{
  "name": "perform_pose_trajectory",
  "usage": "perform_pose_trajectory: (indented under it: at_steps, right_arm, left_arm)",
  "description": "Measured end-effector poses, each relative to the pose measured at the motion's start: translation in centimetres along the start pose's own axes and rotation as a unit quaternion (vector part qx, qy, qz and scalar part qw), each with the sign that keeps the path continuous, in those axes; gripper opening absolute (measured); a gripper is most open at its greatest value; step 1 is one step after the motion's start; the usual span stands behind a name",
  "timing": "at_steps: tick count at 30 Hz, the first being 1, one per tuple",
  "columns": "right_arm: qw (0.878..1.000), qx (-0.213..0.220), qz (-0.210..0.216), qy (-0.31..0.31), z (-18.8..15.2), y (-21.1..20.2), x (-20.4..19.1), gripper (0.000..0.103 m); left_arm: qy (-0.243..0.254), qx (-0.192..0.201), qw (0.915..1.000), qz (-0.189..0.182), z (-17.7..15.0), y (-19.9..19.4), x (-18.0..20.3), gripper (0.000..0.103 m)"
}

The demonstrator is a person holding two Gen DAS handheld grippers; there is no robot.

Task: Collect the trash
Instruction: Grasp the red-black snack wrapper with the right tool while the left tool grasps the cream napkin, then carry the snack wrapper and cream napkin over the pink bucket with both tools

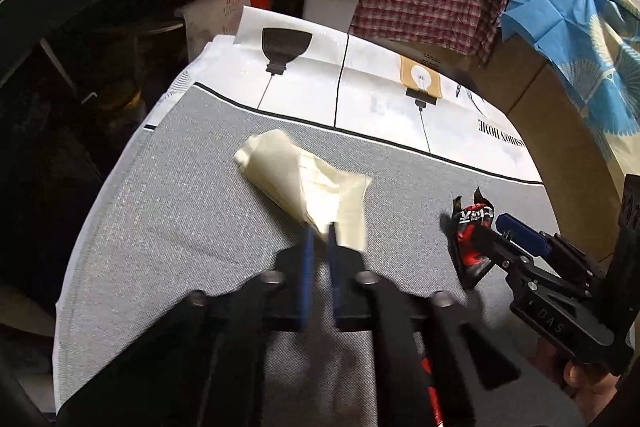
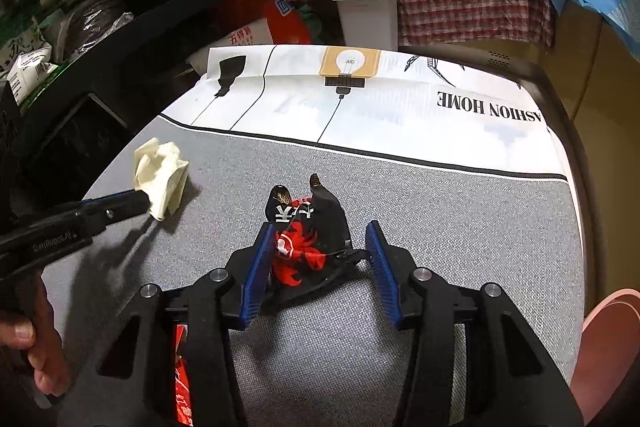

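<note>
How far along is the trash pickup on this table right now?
Nothing looks binned yet: the white bin stands closed beyond the table. In hand: the left gripper is shut on the crumpled paper; the right gripper straddles the red and black wrapper, its jaws not yet pressing it. Left: grip the wrapper, carry both to the bin, and collect another red wrapper at the near edge.

A red wrapper [image 2: 182,379] lies mostly hidden beneath the right gripper's frame. The crumpled paper [image 1: 308,187] covers the left fingers' tips [image 1: 309,231]. The bench [image 1: 168,227] runs past the lower edge.
</note>
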State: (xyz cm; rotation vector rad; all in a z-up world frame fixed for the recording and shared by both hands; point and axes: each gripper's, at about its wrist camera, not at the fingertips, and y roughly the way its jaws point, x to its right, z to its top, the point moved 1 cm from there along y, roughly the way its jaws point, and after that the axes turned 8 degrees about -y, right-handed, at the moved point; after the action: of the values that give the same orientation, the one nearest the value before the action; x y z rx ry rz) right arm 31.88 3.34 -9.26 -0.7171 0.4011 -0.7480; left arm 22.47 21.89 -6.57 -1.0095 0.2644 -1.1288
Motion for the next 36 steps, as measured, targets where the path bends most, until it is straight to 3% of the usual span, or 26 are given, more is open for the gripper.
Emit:
perform_pose_trajectory:
  at_steps: [19, 36]
  right_arm:
    - [1.0, 0.024, -0.006, 0.004, 0.1, -1.9, 0.4, 0.041]
    - [0.997, 0.066, -0.031, -0.011, -0.1, -11.1, -1.0, 0.039]
  left_arm:
    - [0.028, 0.027, 0.9992, -0.006, -0.1, -2.1, 0.5, 0.0]
    - [0.045, 0.064, 0.9964, -0.033, -1.8, -9.1, 1.5, 0.0]
